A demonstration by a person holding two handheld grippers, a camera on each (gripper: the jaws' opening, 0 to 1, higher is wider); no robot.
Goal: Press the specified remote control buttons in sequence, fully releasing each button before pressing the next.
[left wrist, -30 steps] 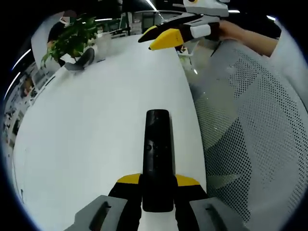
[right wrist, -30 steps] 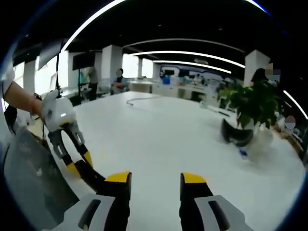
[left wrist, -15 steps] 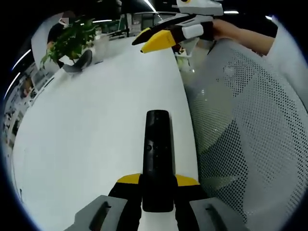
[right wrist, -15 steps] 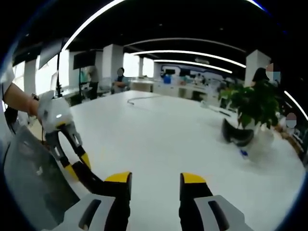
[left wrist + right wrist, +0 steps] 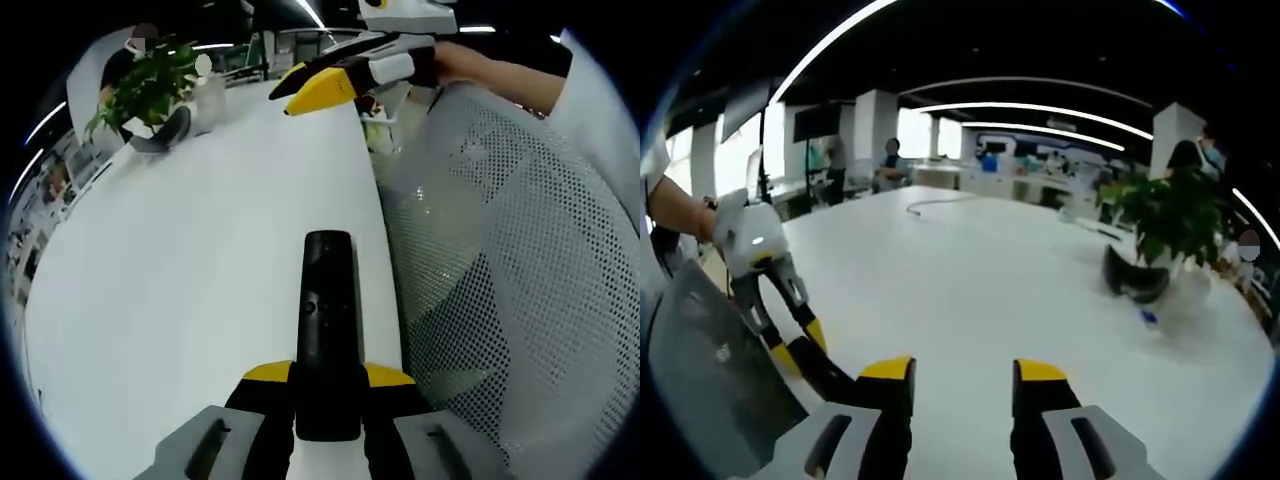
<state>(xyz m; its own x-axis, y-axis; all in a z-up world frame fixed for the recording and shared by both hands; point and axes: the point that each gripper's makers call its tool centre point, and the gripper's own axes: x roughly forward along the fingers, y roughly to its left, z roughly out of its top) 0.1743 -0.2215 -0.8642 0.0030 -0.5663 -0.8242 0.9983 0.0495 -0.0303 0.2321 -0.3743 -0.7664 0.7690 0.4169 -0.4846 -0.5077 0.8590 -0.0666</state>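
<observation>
Little change vs 1 s ago: left hand-held gripper [image 5: 327,375] stays clenched on the black remote control [image 5: 328,330], held out over the white bench [image 5: 190,270] edge. Right hand-held gripper [image 5: 963,372] released, nothing between its jaws, shifted slightly left at top of left gripper view. No readable writing on the remote.

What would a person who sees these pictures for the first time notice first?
Probably the black remote control, clamped between the yellow-tipped jaws of the left gripper and pointing out over the white table. Next, the right gripper hangs in the air beyond the remote, its jaws apart and holding nothing. A green potted plant stands on the table's far side, with a dark curved object at its foot.
</observation>
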